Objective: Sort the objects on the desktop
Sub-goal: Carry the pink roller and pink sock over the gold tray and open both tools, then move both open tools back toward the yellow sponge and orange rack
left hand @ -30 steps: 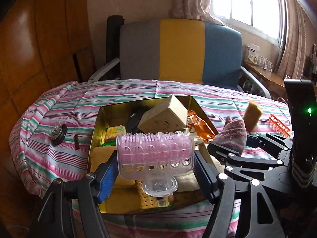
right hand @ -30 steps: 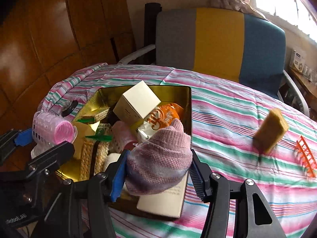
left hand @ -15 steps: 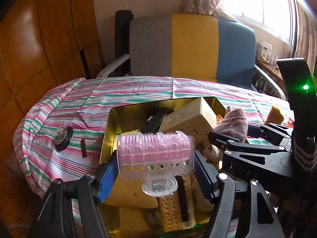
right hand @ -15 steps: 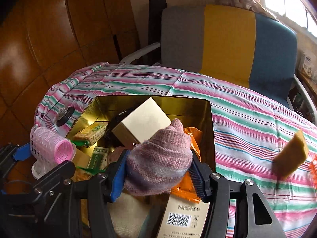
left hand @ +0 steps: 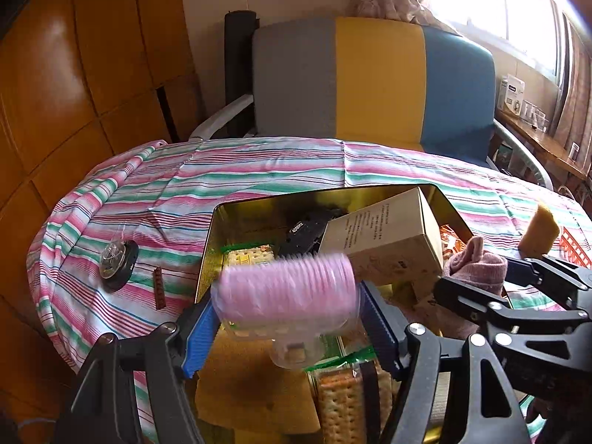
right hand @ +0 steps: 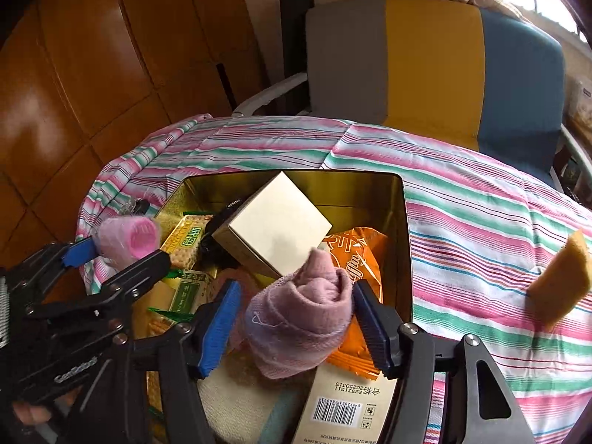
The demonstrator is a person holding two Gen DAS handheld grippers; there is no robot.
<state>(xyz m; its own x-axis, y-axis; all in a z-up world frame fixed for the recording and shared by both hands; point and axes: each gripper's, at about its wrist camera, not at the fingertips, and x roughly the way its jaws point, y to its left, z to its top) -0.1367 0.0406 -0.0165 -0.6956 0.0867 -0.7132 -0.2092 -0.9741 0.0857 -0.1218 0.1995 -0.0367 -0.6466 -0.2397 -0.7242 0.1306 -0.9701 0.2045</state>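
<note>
Left gripper [left hand: 286, 318] apart, blurred pink roller [left hand: 286, 294] between its pads over the gold tin [left hand: 211, 244]. Right gripper [right hand: 296, 323] apart too, pink sock [right hand: 298, 327] loose between the pads, above the tin's near right.

"40MHz" on black device [left hand: 307, 231]

Two wrist fisheyes, close above the shared gold tin [left hand: 449, 205] (side by side).

Striped tablecloth [left hand: 259, 170] carries gold tin [left hand: 440, 199], sponge [right hand: 558, 281], puck [left hand: 116, 259].
</note>
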